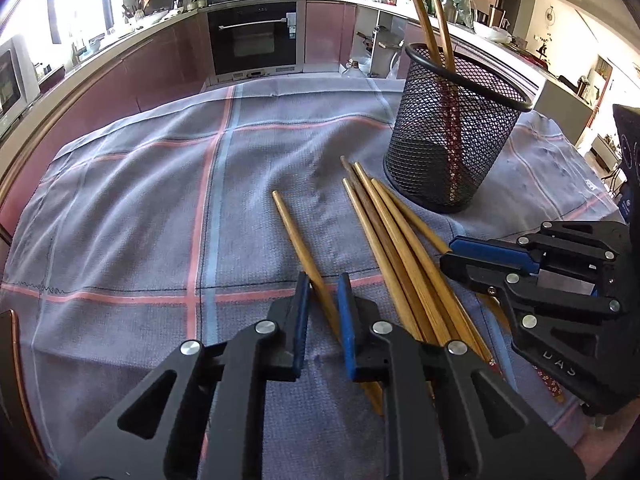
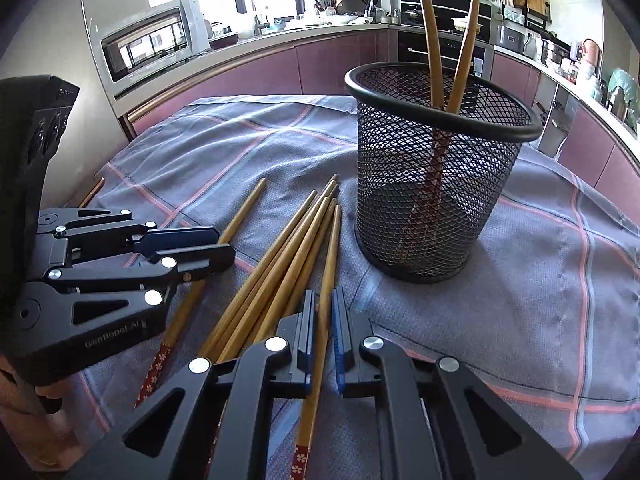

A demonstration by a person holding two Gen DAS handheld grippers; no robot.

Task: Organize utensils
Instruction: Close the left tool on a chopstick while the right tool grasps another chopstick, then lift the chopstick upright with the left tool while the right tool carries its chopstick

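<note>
**A:** Largest item first?

**B:** Item one: the checked cloth (image 1: 160,200), grey-blue with pink and pale-blue lines, rumpled, spread over the whole work surface. Everything else sits on it.

**A:** Next?

**B:** Item two: the black mesh holder (image 2: 432,184), upright, toward the far side of the cloth. Two wooden chopsticks (image 2: 430,40) stand in it, crossing low down and leaning apart above the rim (their patterned red ends are down inside the mesh).

**A:** And the tools?

**B:** Item three: the left gripper (image 1: 323,300), black with blue pads. Its jaws are clenched on the single chopstick (image 1: 296,236) that lies apart from the rest, to the left of the pile; the pads press on it partway along its length. Item four: the right gripper (image 2: 323,312), same make, jaws closed tight on the rightmost chopstick (image 2: 330,252) of the pile, the stick running out fore and aft between the pads. Both grippers point down at the cloth, side by side.

**A:** What is loose?

**B:** Item five: the pile of chopsticks (image 2: 280,256), several wooden ones lying together on the cloth between the two grippers, thin tips aimed at the base of the holder, just short of it. Some overlap, so an exact count I cannot give. Red flowered ends (image 2: 154,368) show on those nearest the camera.
</note>
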